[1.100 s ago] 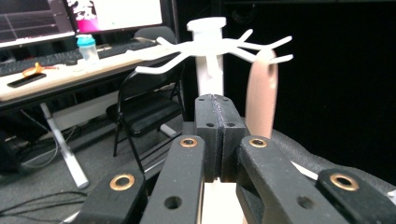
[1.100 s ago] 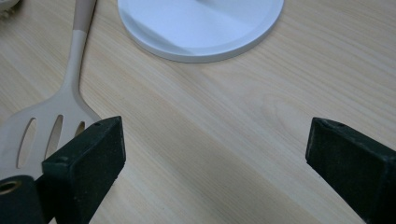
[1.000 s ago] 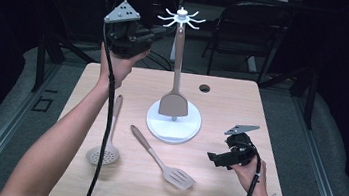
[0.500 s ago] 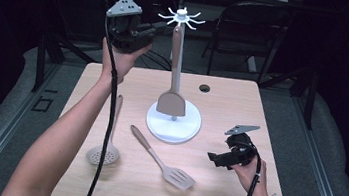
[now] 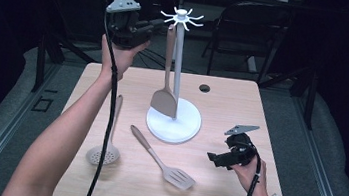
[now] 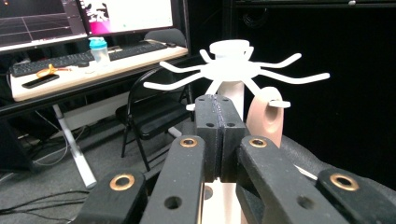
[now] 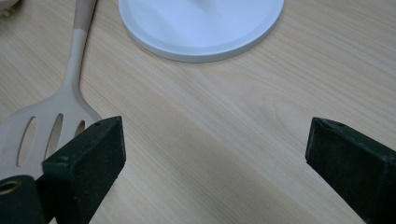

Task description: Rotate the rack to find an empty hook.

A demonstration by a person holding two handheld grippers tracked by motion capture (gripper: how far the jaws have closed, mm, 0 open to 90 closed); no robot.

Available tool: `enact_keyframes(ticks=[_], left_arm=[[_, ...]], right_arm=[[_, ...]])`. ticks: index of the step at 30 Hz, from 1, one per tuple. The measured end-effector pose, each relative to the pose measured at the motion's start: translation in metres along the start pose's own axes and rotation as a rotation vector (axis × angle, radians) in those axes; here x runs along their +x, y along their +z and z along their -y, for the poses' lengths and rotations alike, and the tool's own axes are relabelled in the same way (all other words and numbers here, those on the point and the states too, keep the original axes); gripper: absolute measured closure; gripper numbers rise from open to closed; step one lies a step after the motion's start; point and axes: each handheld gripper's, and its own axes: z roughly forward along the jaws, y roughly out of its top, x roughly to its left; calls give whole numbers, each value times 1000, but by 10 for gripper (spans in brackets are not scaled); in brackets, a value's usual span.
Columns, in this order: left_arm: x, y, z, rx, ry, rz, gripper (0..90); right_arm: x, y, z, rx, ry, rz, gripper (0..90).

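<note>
At the white rack (image 5: 182,21) top, solid turner (image 5: 164,102) hangs hooked, left gripper (image 5: 157,24) pinched together and empty beside it; slotted turner (image 5: 164,158) and skimmer (image 5: 103,154) lie on table (image 5: 242,101), right gripper (image 5: 213,158) wide apart, idle.

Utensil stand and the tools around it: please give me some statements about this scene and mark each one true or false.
1. A spatula hangs on the white stand. True.
2. The left gripper has its jaws wide open. False: they are shut, empty, beside the hooks.
3. The right gripper is open above the table. True.
4. The slotted turner hangs on the stand. False: it lies on the table.
5. The skimmer lies on the table. True.
</note>
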Motion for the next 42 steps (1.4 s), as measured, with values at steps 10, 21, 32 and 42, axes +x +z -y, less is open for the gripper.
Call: enact_keyframes(ticks=[10, 21, 32, 42], left_arm=[[0, -4, 2, -1, -9, 0, 897], [8, -28, 29, 61, -45, -13, 446], [14, -44, 78, 174, -43, -24, 180], [14, -52, 126, 246, -62, -10, 139]], right_arm=[[0, 0, 0, -3, -1, -1, 45], [5, 1, -2, 20, -23, -30, 47], [8, 3, -2, 19, -27, -39, 49], [11, 7, -2, 39, -35, -52, 53]])
